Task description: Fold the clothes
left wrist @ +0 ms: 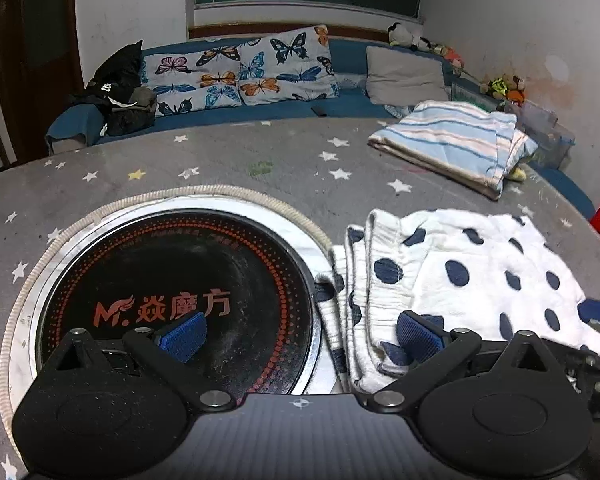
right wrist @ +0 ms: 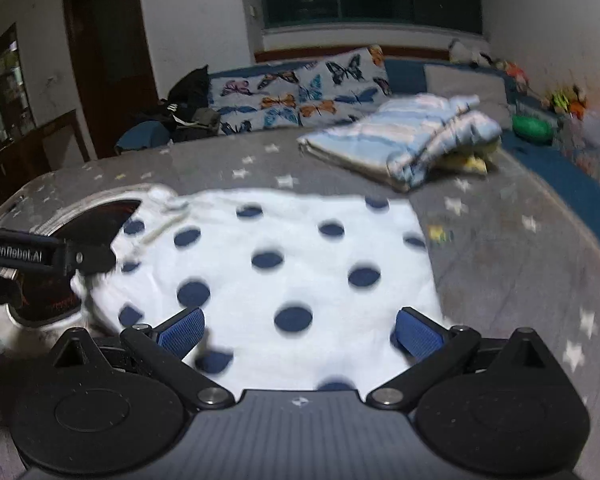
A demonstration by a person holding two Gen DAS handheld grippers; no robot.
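On the left of the table (left wrist: 220,168) sits a round black cooktop (left wrist: 172,288) set into the star-print cover, and the left gripper (left wrist: 300,336) hovers over its right rim with both blue pads spread wide and nothing between them; its right pad (left wrist: 418,336) lies over the elastic waistband of the dotted garment (left wrist: 480,276), though whether it touches the cloth cannot be told. That garment, white with dark blue dots, lies just right of the cooktop with its waistband edge overlapping the steel ring; the waistband is bunched into ridges, while the rest spreads fairly flat toward the right edge of the table. It looks soft and thick, like towelling, and seems at most partly folded, so by my reading the folding of this piece is in its early part and squaring it off is left. The right gripper (right wrist: 300,332) hangs low over the near middle of the garment, pads parted and gripping nothing; its view is blurred. Farther back on the right lies 1 striped piece (left wrist: 452,140), blue, white and pink, already folded into a neat stack, so I judge 1 item done and 1 in hand.
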